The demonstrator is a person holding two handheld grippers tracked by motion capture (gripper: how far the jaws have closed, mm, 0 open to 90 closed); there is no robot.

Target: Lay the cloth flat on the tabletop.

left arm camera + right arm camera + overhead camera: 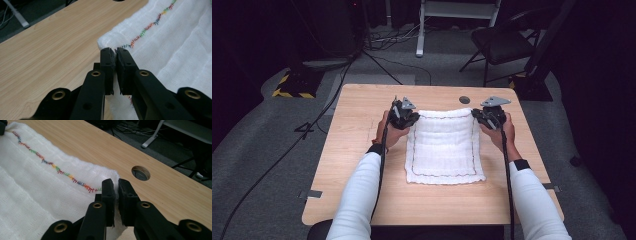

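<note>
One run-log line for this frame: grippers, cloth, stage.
left gripper: shut on white cloth with rainbow stitching, far-left corner | right gripper: shut on far-right corner | stage: both far corners pinched, cloth on wooden table

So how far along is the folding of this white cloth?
Barely begun. Done: the left gripper and the right gripper are each shut on a far corner of the cloth. In hand: those corners look lifted slightly off the table, while the near edge lies flat. Left, probably: bring the far edge toward the near edge, lay it down and let go. No fold shows yet.
</note>
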